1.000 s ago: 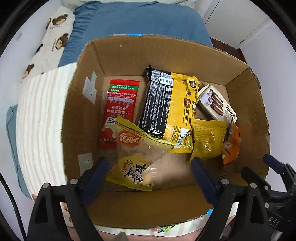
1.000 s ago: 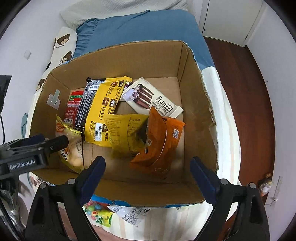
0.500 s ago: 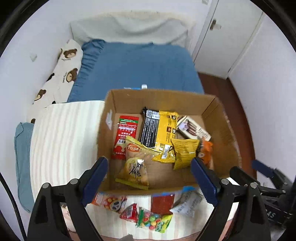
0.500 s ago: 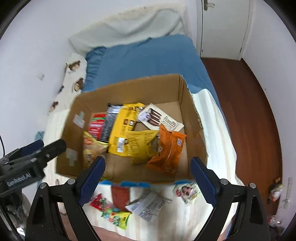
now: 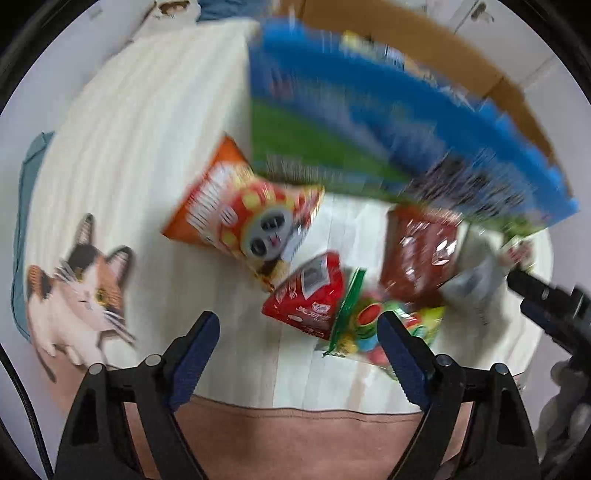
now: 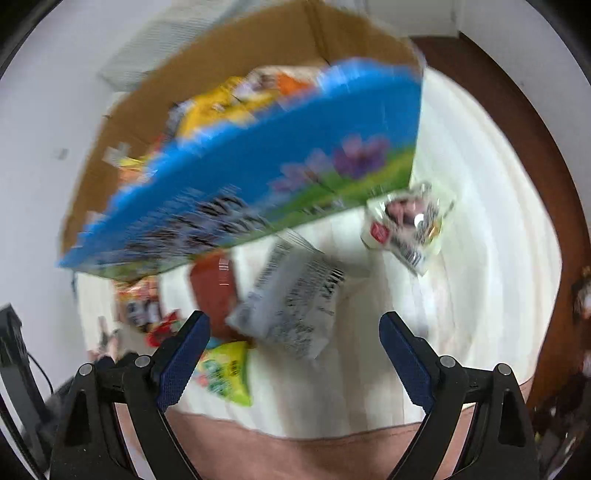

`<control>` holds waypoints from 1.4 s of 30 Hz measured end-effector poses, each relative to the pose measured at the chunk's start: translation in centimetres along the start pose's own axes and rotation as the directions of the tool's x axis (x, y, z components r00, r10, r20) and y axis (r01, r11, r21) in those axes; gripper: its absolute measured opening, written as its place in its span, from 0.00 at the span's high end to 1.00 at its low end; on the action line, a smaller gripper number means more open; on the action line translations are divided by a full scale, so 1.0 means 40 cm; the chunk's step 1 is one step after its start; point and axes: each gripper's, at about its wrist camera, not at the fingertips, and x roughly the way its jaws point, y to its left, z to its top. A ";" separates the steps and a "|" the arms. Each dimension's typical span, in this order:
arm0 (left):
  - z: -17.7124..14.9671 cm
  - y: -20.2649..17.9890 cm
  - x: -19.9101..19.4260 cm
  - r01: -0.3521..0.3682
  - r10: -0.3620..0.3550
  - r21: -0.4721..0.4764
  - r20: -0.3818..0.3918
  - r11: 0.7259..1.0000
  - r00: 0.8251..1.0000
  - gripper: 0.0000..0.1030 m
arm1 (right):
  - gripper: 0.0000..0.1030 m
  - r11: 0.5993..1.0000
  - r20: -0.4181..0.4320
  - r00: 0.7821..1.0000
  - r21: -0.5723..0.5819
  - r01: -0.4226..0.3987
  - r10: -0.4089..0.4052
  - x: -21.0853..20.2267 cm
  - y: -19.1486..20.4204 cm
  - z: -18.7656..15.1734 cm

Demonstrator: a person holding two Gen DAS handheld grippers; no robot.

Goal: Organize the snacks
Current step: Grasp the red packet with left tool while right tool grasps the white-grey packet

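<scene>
So on the far left there was a cat print [image 5: 79, 291] on the striped blanket [image 5: 122, 147] over the bed, nothing lying on it. Next over, an orange snack bag with a panda face [image 5: 247, 218] lay flat just in front of the box's near wall. The left tongs [image 5: 298, 332] hung above the blanket with their jaws closing in a bit, nothing between them. Right beside them sat a red packet [image 5: 308, 295], touching a green candy bag [image 5: 369, 325] that partly hid behind the right finger. A dark red pouch [image 5: 421, 251] lay behind that. The cardboard box [image 5: 406, 33], blue and green on the outside, already had yellow and orange snacks inside, all blurry. Further right, the right tongs [image 6: 294, 332] were wide open and empty over a grey-white wrapper [image 6: 295, 302], with a clear packet [image 6: 410, 225] off on its own to the right.
</scene>
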 end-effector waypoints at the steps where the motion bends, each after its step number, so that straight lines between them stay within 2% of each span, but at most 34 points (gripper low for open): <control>1: 0.001 -0.005 0.022 0.003 -0.003 0.008 -0.009 1.000 1.000 0.15 | 0.08 1.000 -0.010 1.000 0.016 0.001 -0.001 0.018 0.000 0.002; 3: 0.008 -0.015 0.062 0.001 -0.001 0.020 -0.027 1.000 1.000 0.20 | 0.08 0.998 -0.025 1.000 0.056 -0.013 0.014 0.051 0.001 0.007; 5: 0.020 -0.022 0.084 0.017 -0.017 0.021 -0.029 1.000 0.999 0.38 | 0.08 0.998 -0.033 0.999 0.064 -0.003 0.005 0.074 0.014 0.013; 6: 0.030 -0.025 0.092 0.010 -0.009 0.023 -0.025 1.000 1.000 0.42 | 0.09 0.998 -0.032 0.999 0.065 0.001 0.001 0.081 0.018 0.014; 7: 0.037 -0.026 0.098 0.006 -0.006 0.029 -0.019 1.000 1.000 0.52 | 0.18 0.998 -0.025 1.000 0.061 0.007 -0.005 0.092 0.024 0.015; 8: 0.045 -0.026 0.101 0.007 -0.006 0.033 -0.013 0.999 1.000 0.59 | 0.31 0.998 -0.026 0.999 0.053 0.026 -0.025 0.101 0.027 0.014; 9: 0.049 -0.022 0.102 0.010 -0.010 0.035 -0.007 0.999 1.000 0.60 | 0.32 0.998 -0.026 0.999 0.043 0.040 -0.039 0.107 0.029 0.011; 11: 0.061 -0.016 0.096 0.010 -0.011 0.049 0.008 0.999 1.000 0.63 | 0.40 0.999 -0.007 0.999 0.001 0.042 -0.042 0.101 0.034 -0.003; 15: 0.039 0.002 0.086 -0.001 0.001 0.071 0.007 0.997 1.000 0.64 | 0.42 0.992 -0.025 0.997 -0.112 0.063 -0.067 0.087 0.034 -0.055; 19: -0.037 0.029 0.092 -0.007 0.010 0.093 -0.033 0.996 0.999 0.64 | 0.43 0.964 -0.074 0.989 -0.243 0.104 -0.125 0.081 0.012 -0.158; 22: -0.090 0.058 0.093 0.006 0.000 0.086 -0.065 0.996 0.998 0.64 | 0.43 0.950 -0.115 0.981 -0.289 0.118 -0.157 0.086 -0.018 -0.234; 26: -0.117 0.071 0.113 0.009 -0.002 0.086 -0.087 0.996 0.996 0.64 | 0.43 0.940 -0.124 0.974 -0.311 0.143 -0.190 0.096 -0.044 -0.298; 31: -0.111 0.051 0.160 -0.030 0.038 0.098 -0.086 0.995 0.996 0.56 | 0.41 0.947 -0.108 0.976 -0.283 0.154 -0.191 0.110 -0.056 -0.304; 36: -0.096 0.033 0.205 -0.059 0.068 0.109 -0.081 0.992 0.994 0.55 | 0.41 0.955 -0.105 0.978 -0.256 0.149 -0.181 0.134 -0.066 -0.278; 40: -0.098 0.007 0.209 -0.054 0.061 0.096 -0.073 0.994 0.995 0.56 | 0.41 0.956 -0.095 0.978 -0.251 0.155 -0.183 0.127 -0.077 -0.276; 42: -0.127 0.042 0.193 -0.049 0.054 0.082 -0.057 0.995 0.997 0.57 | 0.41 0.954 -0.089 0.978 -0.253 0.160 -0.188 0.125 -0.075 -0.280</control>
